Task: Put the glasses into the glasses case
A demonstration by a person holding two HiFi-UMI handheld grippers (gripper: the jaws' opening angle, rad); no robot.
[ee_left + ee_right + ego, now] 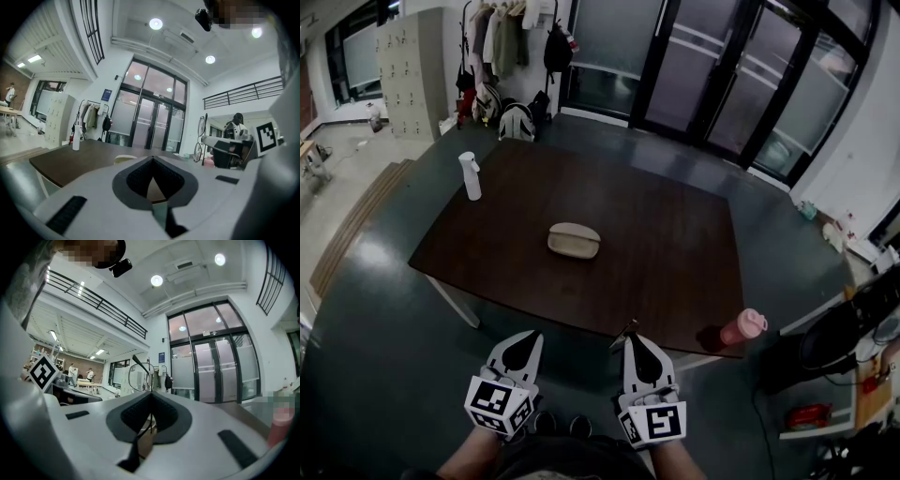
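The glasses (139,376) are thin, dark wire with round clear lenses, a spindly thing against the chunky pale plastic of the right gripper (151,394) that grips them. Its jaws are pinched together on the frame. One slim temple runs back down through the gap between the ribbed black pads (165,414), while a lens and a curved arm tip stand up past the jaw tips. From the head view the glasses (623,334) are only a short dark sliver slanting off the tip of the right gripper (634,339), held in the air just short of the near edge of the table (675,253), pointing roughly across it.

The left gripper (152,159) is alongside, jaws closed tip to tip with nothing between them. It sits just beside its partner, both hanging low in front of the person, each with a marker cube at the back.

The glasses case (574,240) lies well apart from both, near the middle of the table. It is a smooth beige oval shell, its long axis running left to right, and its lid looks down. The tabletop is dark brown wood with a dull sheen.

A white spray bottle (470,175) stands upright near the far left corner. A pink bottle (742,327) stands at the near right corner.
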